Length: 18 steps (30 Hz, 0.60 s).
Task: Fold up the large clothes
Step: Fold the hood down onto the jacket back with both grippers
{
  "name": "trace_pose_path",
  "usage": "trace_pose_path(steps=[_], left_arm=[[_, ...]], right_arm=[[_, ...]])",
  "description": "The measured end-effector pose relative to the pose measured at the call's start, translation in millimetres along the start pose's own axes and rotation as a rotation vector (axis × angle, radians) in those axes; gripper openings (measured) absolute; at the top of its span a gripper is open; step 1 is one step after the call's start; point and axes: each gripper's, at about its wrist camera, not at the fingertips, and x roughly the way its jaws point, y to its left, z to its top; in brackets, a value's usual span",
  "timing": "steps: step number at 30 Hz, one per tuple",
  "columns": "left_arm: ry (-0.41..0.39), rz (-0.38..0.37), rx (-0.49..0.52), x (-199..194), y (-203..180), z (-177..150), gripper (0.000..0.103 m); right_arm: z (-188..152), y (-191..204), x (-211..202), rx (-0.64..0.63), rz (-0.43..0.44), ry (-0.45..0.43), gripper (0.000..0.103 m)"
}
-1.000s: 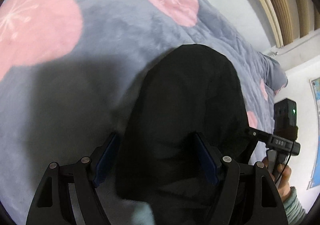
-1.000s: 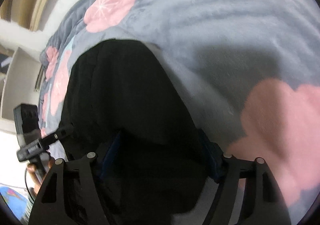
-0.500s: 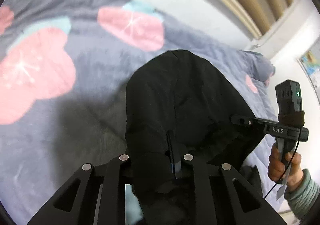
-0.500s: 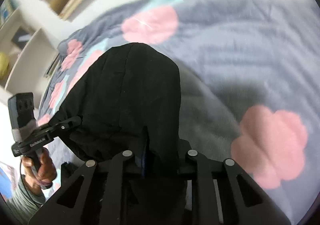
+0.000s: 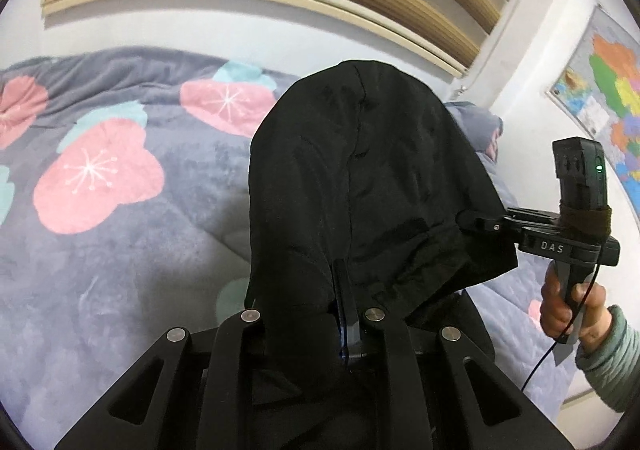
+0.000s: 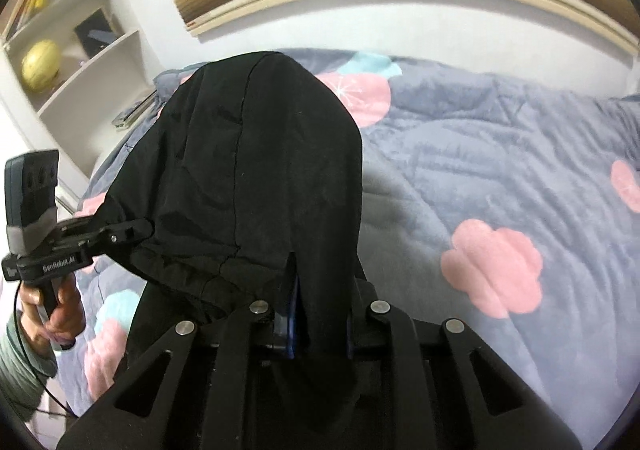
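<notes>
The right gripper (image 6: 316, 290) pinches an edge of the black garment (image 6: 260, 170), which drapes up toward twelve o'clock over the grey flowered quilt (image 6: 500, 170). At nine o'clock the left gripper (image 6: 132, 232), in a person's hand (image 6: 52, 302), clamps the garment's other edge. White shelves (image 6: 80, 62) stand at ten o'clock.

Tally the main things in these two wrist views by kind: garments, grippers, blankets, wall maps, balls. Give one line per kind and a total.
Black garment: 1
Grippers, left gripper and right gripper: 2
Flowered blanket: 1
Wall map: 1
Yellow ball: 1
Total: 6
</notes>
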Motion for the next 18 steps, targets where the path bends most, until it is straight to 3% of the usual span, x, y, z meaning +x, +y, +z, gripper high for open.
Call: trace_pose_path(steps=[4,11,15,18], left_arm=[[-0.019,-0.004,0.035,-27,-17,-15,0.018],[0.023,-0.003,0.069,-73,-45,-85,0.02],[0.126,0.012,0.036,-82,-46,-134,0.027],[0.207,0.054,0.009,-87,-37,-169,0.027]], right_arm=[[-18,16,-27,-0.046,-0.022,-0.027,0.019],[-81,48,-72,-0.141,-0.06,-0.004,0.019],[-125,44,-74,-0.098,-0.048,0.1,0.022],[-159,28,-67,0.003,-0.029,0.222,0.033]])
